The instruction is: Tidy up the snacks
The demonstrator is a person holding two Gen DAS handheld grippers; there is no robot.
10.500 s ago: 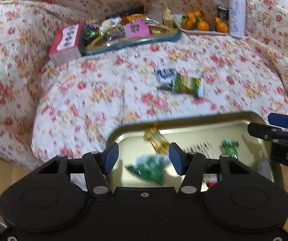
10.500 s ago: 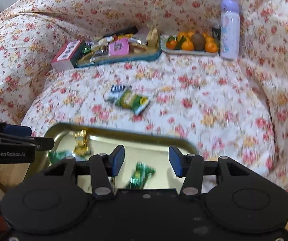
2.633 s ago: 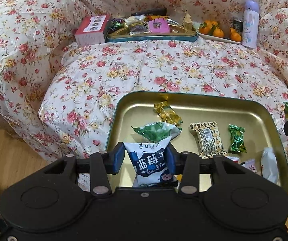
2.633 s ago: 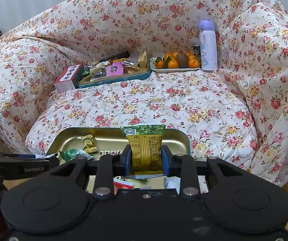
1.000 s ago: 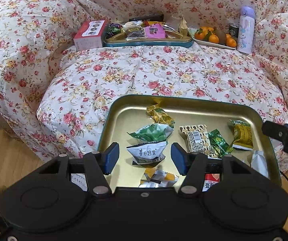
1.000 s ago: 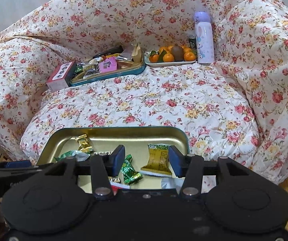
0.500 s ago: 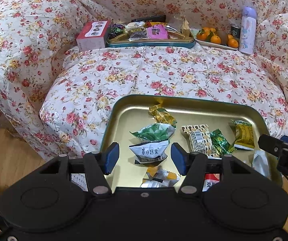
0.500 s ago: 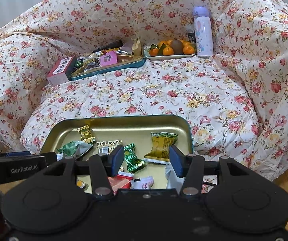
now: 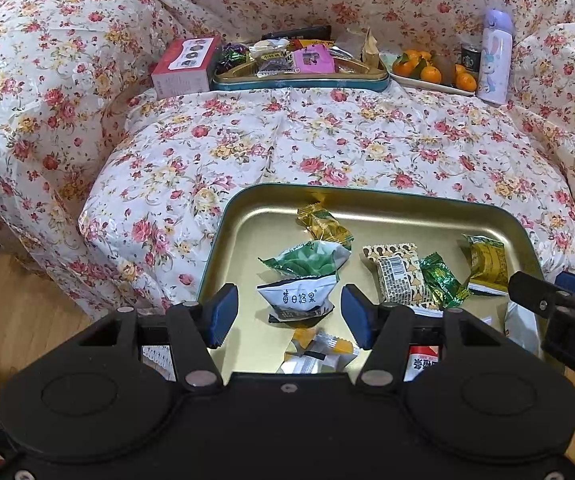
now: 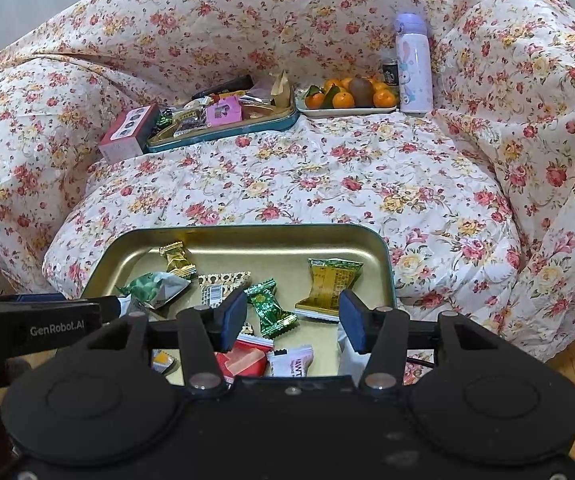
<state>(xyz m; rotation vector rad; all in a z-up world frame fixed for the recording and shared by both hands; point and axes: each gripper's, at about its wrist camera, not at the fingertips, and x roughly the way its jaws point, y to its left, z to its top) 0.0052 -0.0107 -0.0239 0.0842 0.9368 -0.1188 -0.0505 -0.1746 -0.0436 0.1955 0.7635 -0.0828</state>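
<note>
A gold tray point(image 9: 247, 216) point(image 10: 135, 240) at the sofa's front edge holds several wrapped snacks. Among them are a white blueberry packet point(image 9: 297, 298), a green packet point(image 9: 307, 260) point(image 10: 155, 284), a yellow-green packet point(image 9: 487, 260) point(image 10: 331, 284), a small green candy point(image 9: 441, 280) point(image 10: 271, 308) and a patterned bar point(image 9: 397, 272). My left gripper point(image 9: 289, 316) is open and empty above the tray's near left part. My right gripper point(image 10: 293, 320) is open and empty above the tray's near right part.
At the back of the flowered sofa stand a second snack tray point(image 9: 299, 80) point(image 10: 223, 128), a pink box point(image 9: 185, 64), a plate of oranges point(image 9: 427, 72) point(image 10: 347, 100), a small can and a lilac bottle point(image 9: 495, 60) point(image 10: 413, 64). Wooden floor point(image 9: 11, 312) lies at the left.
Both grippers let go of their packets, the blueberry one and the yellow-green one, which now lie in the tray. Over the last second both grippers drew back slightly, still open.
</note>
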